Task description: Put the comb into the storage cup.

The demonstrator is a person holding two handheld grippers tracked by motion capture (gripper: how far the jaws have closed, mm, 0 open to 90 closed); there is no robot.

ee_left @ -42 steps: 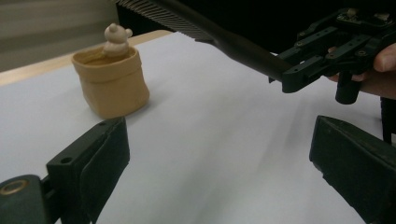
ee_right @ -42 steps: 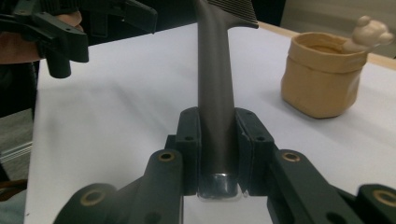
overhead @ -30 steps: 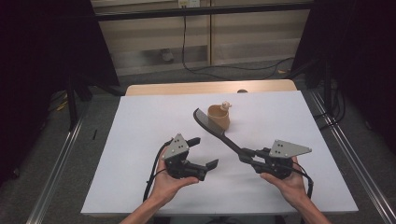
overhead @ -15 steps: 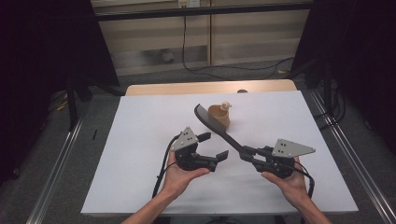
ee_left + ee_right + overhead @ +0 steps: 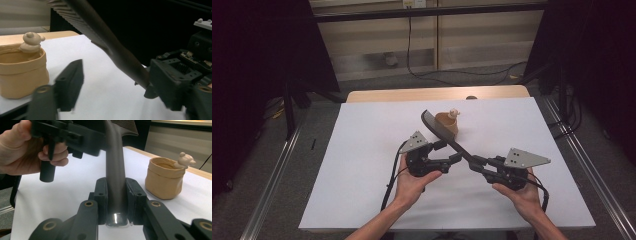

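A black spatula (image 5: 435, 126) with a ribbed flat head slants up and to the left over the white table (image 5: 362, 150). My right gripper (image 5: 476, 162) is shut on the end of its handle (image 5: 115, 170), with both pads against it. My left gripper (image 5: 449, 152) reaches in from the left at mid-handle. Its jaws have just been closing with the handle (image 5: 125, 60) between them. In the left gripper view the handle lies near the right-hand jaw and the left-hand jaw stands apart from it. A tan pot (image 5: 449, 123) with a small bear figure on its rim sits just behind the spatula.
The white table top runs out to a wooden strip (image 5: 437, 94) at the far edge. Metal rails (image 5: 287, 150) run along both sides of the table on the floor. Cables trail from both grippers toward the person's forearms.
My left gripper has moved right, up to the spatula's handle, and its jaws have narrowed around it. The right gripper and the spatula have stayed in place.
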